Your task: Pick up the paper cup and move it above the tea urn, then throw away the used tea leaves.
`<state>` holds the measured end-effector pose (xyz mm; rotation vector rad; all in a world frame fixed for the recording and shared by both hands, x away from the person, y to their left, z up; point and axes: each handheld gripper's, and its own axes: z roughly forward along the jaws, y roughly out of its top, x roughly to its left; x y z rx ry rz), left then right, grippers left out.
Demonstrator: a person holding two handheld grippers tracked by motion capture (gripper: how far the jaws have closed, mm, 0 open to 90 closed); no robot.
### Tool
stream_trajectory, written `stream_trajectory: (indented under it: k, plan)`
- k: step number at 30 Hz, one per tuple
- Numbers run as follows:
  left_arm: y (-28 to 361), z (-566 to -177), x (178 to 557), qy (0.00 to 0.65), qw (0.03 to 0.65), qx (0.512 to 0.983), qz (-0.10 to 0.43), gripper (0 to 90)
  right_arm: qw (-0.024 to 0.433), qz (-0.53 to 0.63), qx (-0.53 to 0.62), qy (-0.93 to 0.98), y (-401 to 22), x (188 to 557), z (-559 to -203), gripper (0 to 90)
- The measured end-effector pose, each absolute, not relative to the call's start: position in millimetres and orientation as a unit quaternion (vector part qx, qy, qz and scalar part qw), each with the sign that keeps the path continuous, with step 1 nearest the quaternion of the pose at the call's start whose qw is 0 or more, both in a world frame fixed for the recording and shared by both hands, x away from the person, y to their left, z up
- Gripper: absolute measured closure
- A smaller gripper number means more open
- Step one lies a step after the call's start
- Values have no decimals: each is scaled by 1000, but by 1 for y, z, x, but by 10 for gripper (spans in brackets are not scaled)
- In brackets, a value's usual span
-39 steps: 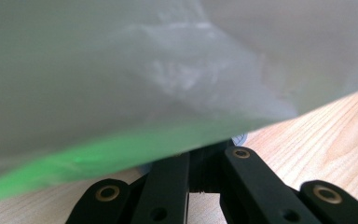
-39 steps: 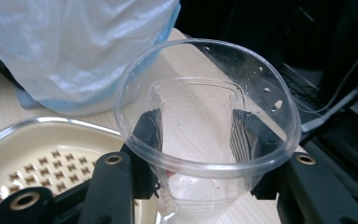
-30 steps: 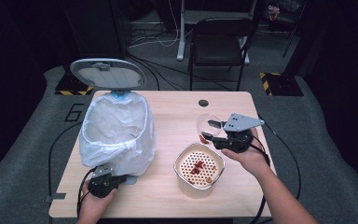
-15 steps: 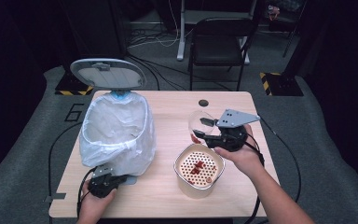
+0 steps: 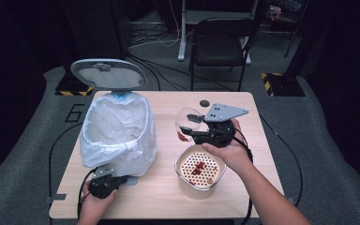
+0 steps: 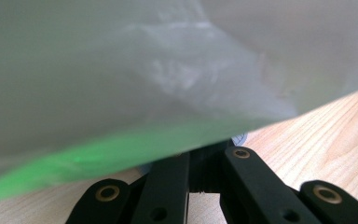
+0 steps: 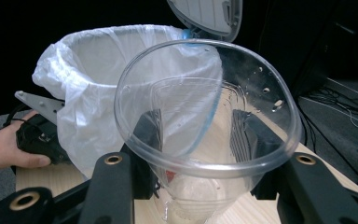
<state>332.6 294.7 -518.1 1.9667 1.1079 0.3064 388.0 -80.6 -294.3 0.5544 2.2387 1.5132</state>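
Gripping a clear cup (image 5: 186,123), right tongs (image 5: 192,133) face the bin (image 5: 117,133) — left tongs (image 5: 104,180) clenched.

Dim lab or studio, wooden table (image 5: 258,140) on grey matting, floor cables (image 5: 161,40), hazard-taped stand feet (image 5: 281,84)

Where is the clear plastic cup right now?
In the high view the clear plastic cup is held in the right tongs above the table's right half, between the bagged trash bin and the perforated round container.
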Motion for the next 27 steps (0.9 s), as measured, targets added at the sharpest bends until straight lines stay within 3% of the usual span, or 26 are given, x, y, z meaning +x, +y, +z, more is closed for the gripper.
stream_trajectory:
  k: [27]
  plan:
    - [295,-519,333,442,419,783,125,900,162,560,180,792,-24,411,-268,536]
